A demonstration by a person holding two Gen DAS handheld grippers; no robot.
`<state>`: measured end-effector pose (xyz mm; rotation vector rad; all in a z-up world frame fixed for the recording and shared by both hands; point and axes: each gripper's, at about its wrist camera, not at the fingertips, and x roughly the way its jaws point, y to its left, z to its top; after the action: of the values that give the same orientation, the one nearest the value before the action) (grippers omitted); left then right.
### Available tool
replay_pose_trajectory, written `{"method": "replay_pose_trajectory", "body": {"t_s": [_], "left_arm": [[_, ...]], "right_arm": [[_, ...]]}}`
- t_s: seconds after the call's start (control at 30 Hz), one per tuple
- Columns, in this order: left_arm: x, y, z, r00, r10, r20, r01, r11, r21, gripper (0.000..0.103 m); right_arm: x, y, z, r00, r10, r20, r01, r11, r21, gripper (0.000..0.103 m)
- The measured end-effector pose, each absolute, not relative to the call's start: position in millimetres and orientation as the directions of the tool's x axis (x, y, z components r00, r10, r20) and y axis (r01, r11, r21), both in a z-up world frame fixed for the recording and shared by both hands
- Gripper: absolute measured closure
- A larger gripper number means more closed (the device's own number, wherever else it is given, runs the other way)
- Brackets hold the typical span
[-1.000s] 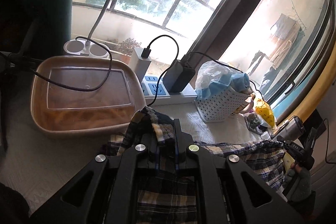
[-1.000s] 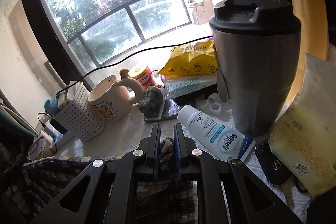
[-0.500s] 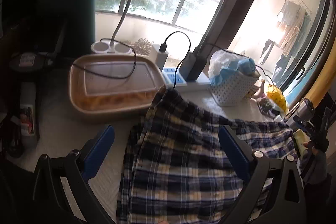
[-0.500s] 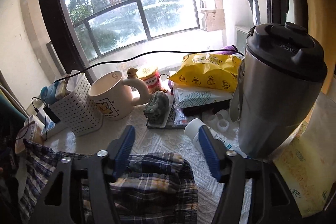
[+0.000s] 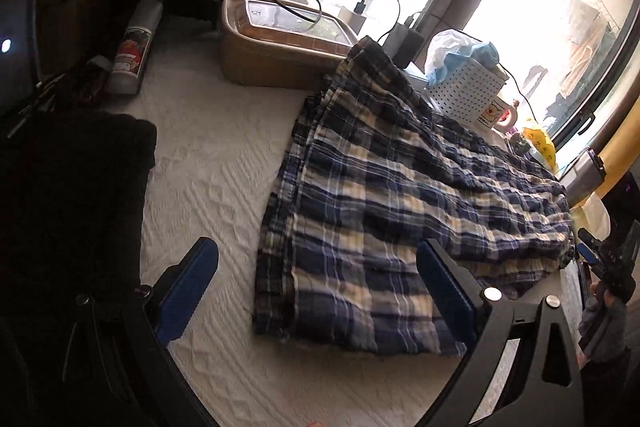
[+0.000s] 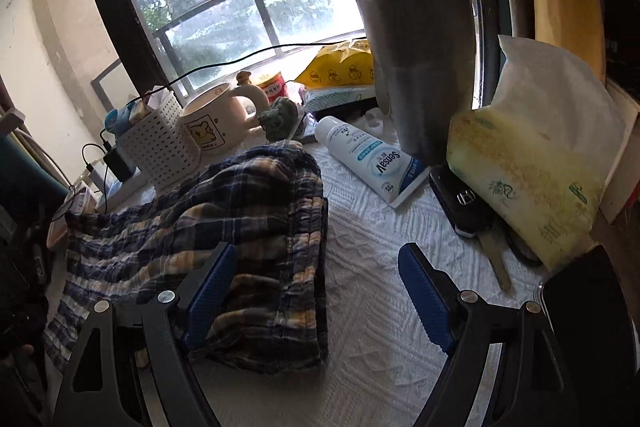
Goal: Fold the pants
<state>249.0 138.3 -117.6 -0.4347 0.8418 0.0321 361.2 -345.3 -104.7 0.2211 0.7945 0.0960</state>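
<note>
Pants [image 5: 400, 195] lie folded on the table [image 5: 224, 163], both grippers spread wide, gripping nothing

Your left gripper [image 5: 318, 285] points forward and down, its jaws spread wide with blue pads [image 5: 188, 291] facing each other, and nothing is gripped between them. Your right gripper [image 6: 316, 291] tilts down in the same way, jaws also wide apart and holding nothing. In the left wrist view, your right hand [image 5: 604, 323] shows at the far right edge, wrapped around its gripper's handle.
</note>
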Motion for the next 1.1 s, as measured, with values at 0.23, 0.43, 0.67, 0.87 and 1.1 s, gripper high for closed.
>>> {"method": "replay_pose_trajectory", "body": {"t_s": [0.23, 0.43, 0.67, 0.87, 1.1], "left_arm": [[204.0, 84.6, -112.7, 0.671, -0.267, -0.691, -0.078, 0.902, -0.424, 0.005], [191.1, 33.9, -131.0, 0.613, -0.382, -0.692, 0.040, 0.889, -0.456, 0.007], [216.7, -3.5, -140.5, 0.627, -0.396, -0.671, 0.099, 0.895, -0.435, 0.015], [242.8, -9.0, -145.2, 0.643, -0.379, -0.666, 0.073, 0.896, -0.439, 0.015], [252.1, 10.2, -151.9, 0.633, -0.384, -0.672, -0.003, 0.867, -0.499, 0.086]], "right_arm": [[337.7, -342.7, -122.1, 0.672, 0.224, -0.705, -0.045, 0.964, 0.264, 0.019], [335.8, -330.5, -131.5, 0.653, 0.248, -0.716, -0.090, 0.964, 0.252, 0.019], [347.4, -322.8, -137.4, 0.612, 0.290, -0.736, -0.135, 0.955, 0.265, 0.034], [348.4, -318.6, -137.2, 0.605, 0.308, -0.734, -0.161, 0.950, 0.266, 0.054], [345.1, -319.1, -120.8, 0.626, 0.331, -0.706, -0.210, 0.944, 0.256, 0.074]]}}
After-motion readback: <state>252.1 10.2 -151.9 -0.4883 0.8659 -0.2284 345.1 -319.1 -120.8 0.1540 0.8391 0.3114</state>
